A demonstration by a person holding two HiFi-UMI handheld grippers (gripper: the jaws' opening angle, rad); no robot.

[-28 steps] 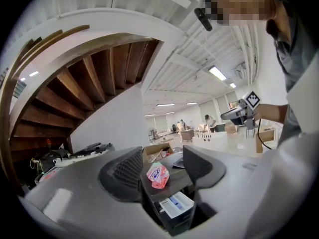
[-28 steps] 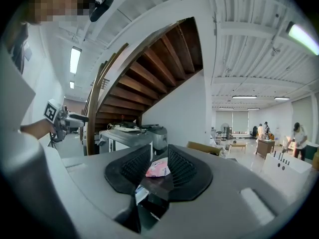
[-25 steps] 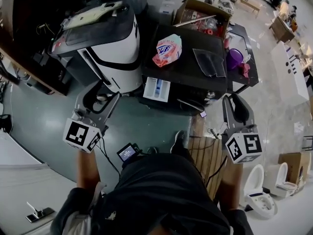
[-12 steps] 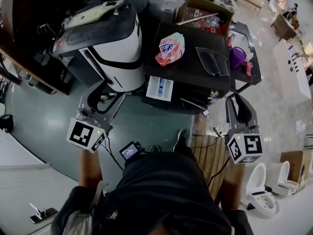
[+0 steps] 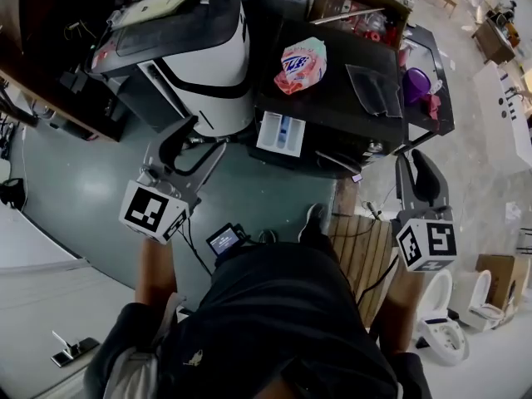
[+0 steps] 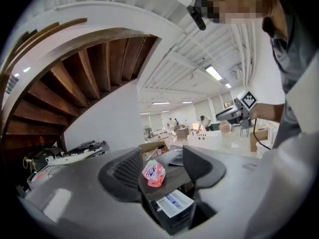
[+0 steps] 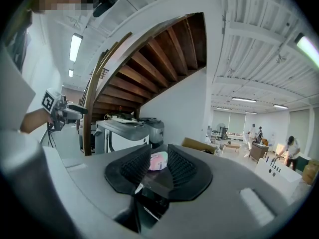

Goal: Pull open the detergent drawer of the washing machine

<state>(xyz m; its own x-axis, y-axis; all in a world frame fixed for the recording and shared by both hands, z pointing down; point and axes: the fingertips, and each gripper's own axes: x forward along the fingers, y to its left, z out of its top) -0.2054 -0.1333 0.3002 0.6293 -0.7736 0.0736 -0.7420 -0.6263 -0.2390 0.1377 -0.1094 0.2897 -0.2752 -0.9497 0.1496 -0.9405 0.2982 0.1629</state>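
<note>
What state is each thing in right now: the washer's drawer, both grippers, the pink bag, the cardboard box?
White detergent drawer with blue insert: pulled out of the dark washing machine's front.
Left gripper: open, nothing between its jaws.
Right gripper: open, nothing between its jaws.
Pink detergent bag: lying on the machine's top.
Brown cardboard box: flaps open.

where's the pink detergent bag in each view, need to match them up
Head view: pink detergent bag upper centre, on the black washing machine.
Left gripper view: bag lower centre, beyond the parted jaws.
Right gripper view: bag at centre, beyond the jaw gap.
Shared landmark: the washing machine's black top.
</note>
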